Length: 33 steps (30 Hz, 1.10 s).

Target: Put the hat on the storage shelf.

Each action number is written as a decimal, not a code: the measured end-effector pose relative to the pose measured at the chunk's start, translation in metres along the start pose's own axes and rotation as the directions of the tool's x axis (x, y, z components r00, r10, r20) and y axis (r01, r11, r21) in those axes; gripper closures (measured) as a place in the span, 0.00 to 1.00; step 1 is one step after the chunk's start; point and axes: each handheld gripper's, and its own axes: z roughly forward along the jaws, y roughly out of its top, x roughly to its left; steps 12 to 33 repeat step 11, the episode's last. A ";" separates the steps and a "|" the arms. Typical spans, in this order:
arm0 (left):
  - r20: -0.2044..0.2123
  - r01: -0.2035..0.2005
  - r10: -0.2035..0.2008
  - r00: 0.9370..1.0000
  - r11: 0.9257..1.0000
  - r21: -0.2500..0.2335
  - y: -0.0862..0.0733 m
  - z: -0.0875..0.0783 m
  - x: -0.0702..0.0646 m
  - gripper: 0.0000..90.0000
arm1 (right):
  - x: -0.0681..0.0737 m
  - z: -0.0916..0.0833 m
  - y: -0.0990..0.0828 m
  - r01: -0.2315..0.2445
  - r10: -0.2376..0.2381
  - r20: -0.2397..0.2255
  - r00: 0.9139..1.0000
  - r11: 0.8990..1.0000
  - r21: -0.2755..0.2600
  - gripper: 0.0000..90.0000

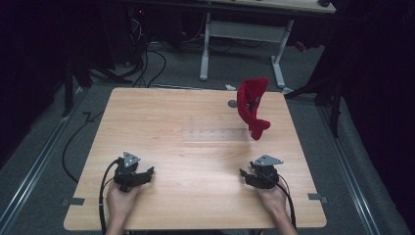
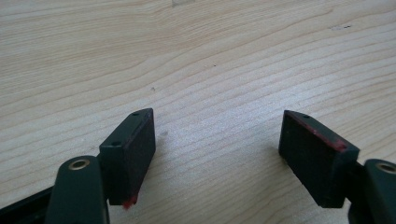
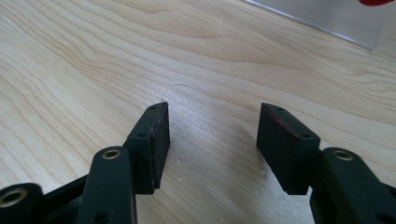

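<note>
A light wooden table (image 1: pixel 195 161) stands on grey carpeted floor (image 1: pixel 44 147) in a dim room. Behind it, a white-legged desk (image 1: pixel 274 54) stands beside tangled black cables (image 1: pixel 147 58). Metal floor rails (image 1: pixel 29 181) flank the table; dark curtains (image 1: pixel 381 98) close the right side.

- The table (image 1: pixel 195 161) is seen to be of pale wood, its grain fine and its finish smooth and matt.
- The red item (image 1: pixel 250 105) looks like soft, matt cloth, hung in folds.
- The left gripper (image 2: pixel 217 140) and right gripper (image 3: pixel 212 135) are made of black matt plastic, with brass-coloured metal rivets.
- The stand (image 1: pixel 215 134) is clear and glossy.
</note>
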 end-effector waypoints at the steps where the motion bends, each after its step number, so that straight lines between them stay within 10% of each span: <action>1: 0.000 0.000 0.000 1.000 1.000 0.000 0.000 0.000 0.000 0.30 | -0.001 0.000 0.000 -0.007 0.007 -0.003 1.000 1.000 0.002 0.48; 33: 0.000 -0.002 0.002 1.000 1.000 0.000 0.000 0.000 0.000 0.30 | -0.003 0.001 0.001 -0.021 0.021 0.008 1.000 1.000 0.007 0.43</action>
